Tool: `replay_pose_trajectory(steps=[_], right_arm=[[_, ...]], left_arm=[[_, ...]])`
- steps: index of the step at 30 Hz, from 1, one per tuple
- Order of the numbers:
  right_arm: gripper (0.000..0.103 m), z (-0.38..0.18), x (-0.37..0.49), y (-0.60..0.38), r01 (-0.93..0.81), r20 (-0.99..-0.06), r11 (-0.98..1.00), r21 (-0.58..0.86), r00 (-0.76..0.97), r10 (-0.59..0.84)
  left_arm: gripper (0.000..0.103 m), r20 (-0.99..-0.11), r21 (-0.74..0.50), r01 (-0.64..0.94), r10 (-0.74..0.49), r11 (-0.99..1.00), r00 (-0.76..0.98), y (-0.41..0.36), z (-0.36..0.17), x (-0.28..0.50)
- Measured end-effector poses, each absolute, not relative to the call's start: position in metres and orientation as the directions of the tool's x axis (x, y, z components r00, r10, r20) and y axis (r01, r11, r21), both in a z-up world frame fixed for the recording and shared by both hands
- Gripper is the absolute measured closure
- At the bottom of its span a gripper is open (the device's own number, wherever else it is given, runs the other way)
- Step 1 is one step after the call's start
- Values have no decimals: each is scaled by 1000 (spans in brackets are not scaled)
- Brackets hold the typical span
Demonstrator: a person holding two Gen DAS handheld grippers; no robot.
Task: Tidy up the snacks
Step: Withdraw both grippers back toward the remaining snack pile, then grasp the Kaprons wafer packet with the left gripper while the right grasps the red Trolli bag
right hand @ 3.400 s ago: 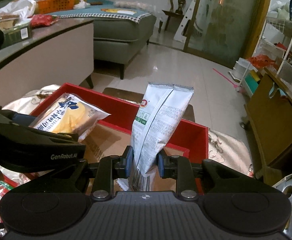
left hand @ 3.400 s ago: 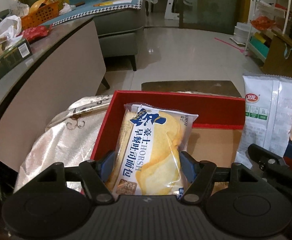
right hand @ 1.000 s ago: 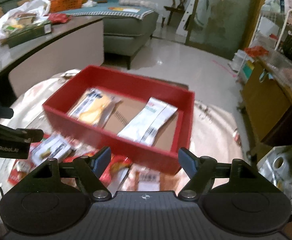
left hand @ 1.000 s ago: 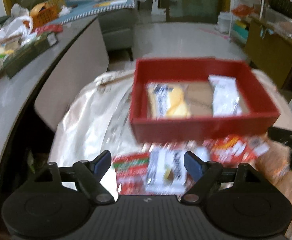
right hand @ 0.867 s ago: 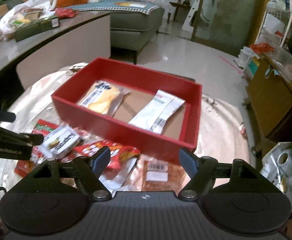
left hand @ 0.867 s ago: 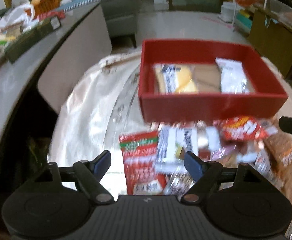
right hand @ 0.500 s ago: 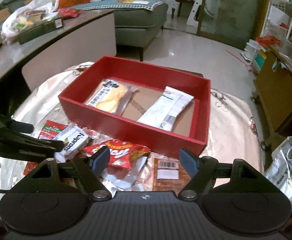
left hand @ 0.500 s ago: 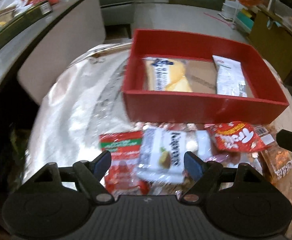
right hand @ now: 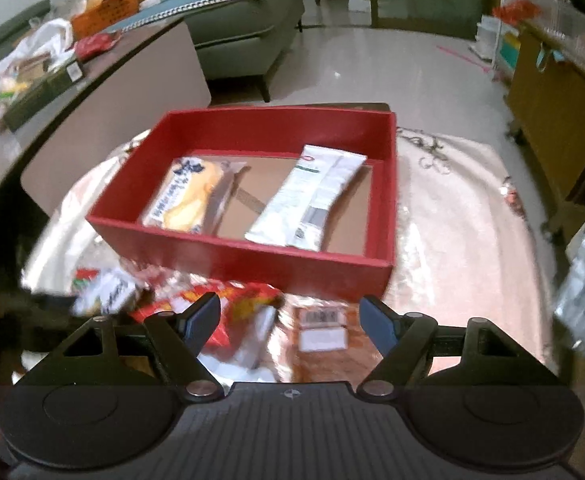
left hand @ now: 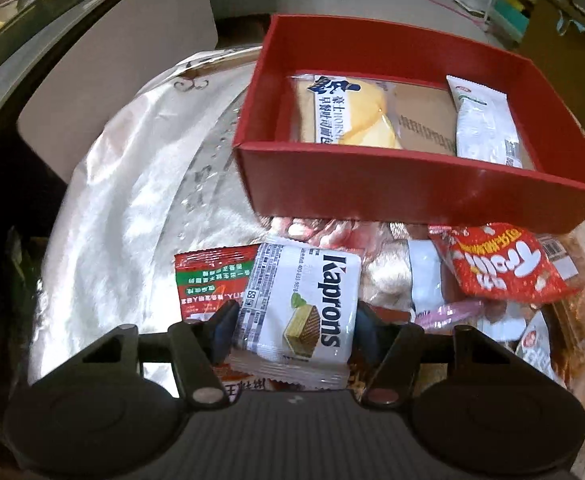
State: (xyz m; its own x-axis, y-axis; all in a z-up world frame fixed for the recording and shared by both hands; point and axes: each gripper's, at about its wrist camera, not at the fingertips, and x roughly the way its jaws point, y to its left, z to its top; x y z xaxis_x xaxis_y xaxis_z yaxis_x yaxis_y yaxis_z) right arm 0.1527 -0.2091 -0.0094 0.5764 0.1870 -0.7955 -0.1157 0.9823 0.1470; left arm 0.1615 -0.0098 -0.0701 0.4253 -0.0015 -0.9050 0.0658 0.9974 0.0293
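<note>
A red box (left hand: pixel 420 194) (right hand: pixel 252 258) sits on the silver tablecloth and holds a yellow bread pack (left hand: pixel 344 114) (right hand: pixel 184 196) and a white pouch (left hand: pixel 482 126) (right hand: pixel 312 200). Loose snacks lie in front of it. My left gripper (left hand: pixel 292 326) has its fingers on both sides of a white Kaprons wafer pack (left hand: pixel 300 308), touching its edges. My right gripper (right hand: pixel 290 322) is open and empty above a red snack bag (right hand: pixel 236 304) and a brown pack (right hand: pixel 324 336).
A red Frutti bag (left hand: pixel 500 266) and a red-green sachet (left hand: pixel 204 280) lie beside the wafer pack. A curved counter (right hand: pixel 104 76) with clutter runs along the left, a sofa (right hand: pixel 244 20) behind it. A wooden cabinet (right hand: pixel 552 92) stands at the right.
Both grippers let go of the bread and the pouch in the box and drew back. My left gripper has dropped onto the Kaprons pack and closed in on it.
</note>
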Motion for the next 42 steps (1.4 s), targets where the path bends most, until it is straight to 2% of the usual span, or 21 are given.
replay_pose_trajectory(steps=[7,10,13,21,29,32,35,37,40,42], right_arm=[[21,-19,186,-168,-119,-823,972,203,517,235],[21,-38,196,-144,-123,-865,980,157,462,196],[24,-55,198,-134,-133,-893,987,95,427,144],[41,-50,176,-140,-216,-893,976,39,431,131],[42,-51,155,-164,-229,-899,973,40,416,135],[40,-54,156,-165,-224,-898,973,48,416,140],[38,-60,158,-163,-219,-902,975,41,411,131],[36,-67,159,-163,-216,-911,975,44,392,128],[25,-69,159,-162,-200,-908,977,67,394,143],[12,-71,160,-163,-180,-911,979,94,380,158]], left_arm=[[49,-900,-19,56,-41,998,434,9,-61,151],[49,-903,-19,63,-45,998,426,14,-63,149],[49,-909,-19,65,-45,998,414,20,-68,148],[49,-920,-11,118,-56,993,387,13,-69,147],[48,-922,21,131,-32,991,386,8,-75,139],[44,-918,51,130,-4,990,397,4,-79,141],[34,-907,104,131,40,986,420,0,-80,138],[34,-904,107,132,41,985,425,0,-80,135],[33,-906,103,135,37,985,422,1,-80,134],[31,-905,106,131,41,986,423,2,-80,134]])
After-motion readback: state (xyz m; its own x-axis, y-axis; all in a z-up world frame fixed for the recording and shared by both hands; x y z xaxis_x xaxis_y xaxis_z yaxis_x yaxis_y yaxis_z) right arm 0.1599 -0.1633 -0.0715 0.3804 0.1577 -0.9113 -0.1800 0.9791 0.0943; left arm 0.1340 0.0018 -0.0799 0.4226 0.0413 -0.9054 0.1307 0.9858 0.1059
